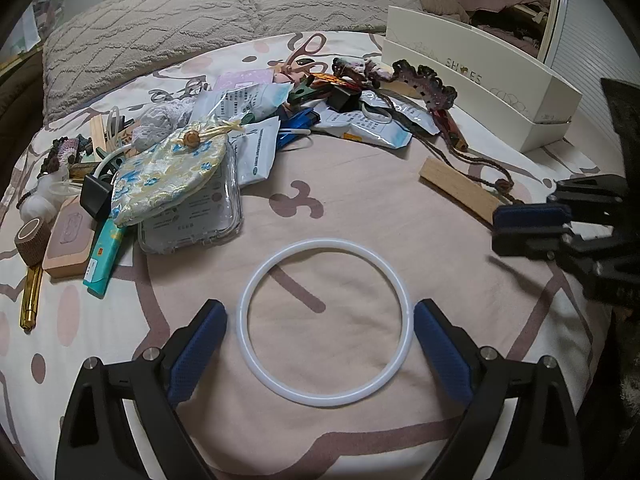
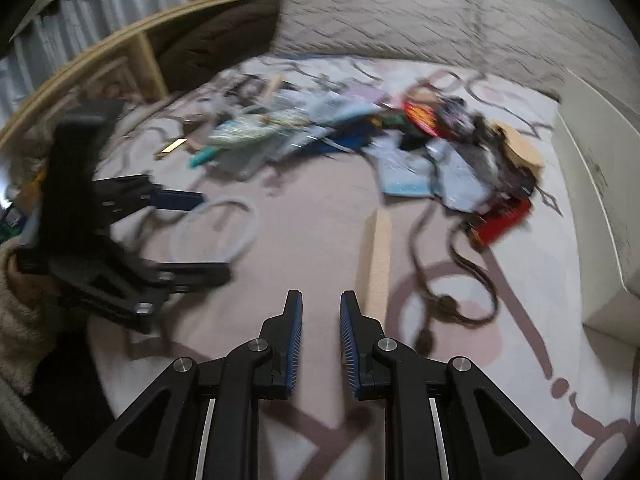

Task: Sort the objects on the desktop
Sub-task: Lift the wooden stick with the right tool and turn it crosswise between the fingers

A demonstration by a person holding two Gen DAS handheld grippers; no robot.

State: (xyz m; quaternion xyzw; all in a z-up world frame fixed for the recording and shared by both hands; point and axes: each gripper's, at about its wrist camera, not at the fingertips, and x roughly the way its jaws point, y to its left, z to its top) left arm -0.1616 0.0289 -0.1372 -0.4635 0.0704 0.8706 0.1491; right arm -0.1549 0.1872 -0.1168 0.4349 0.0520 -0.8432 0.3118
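Ring (image 1: 324, 322), thin, light and probably floppy, lies flat on the bed between the wide-apart left tongs (image 1: 320, 344), best pinched across its six-o'clock rim; right tongs (image 2: 321, 344) slightly apart, empty.

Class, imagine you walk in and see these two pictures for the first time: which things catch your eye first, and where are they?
A white ring lies flat on the patterned bedsheet, framed between the wide-open left tongs. Beyond it, a jumbled heap of small items stretches across the bed, with a flowered pouch on its left side. A white shoe box stands at the far right, and a wooden block lies near the right tongs.
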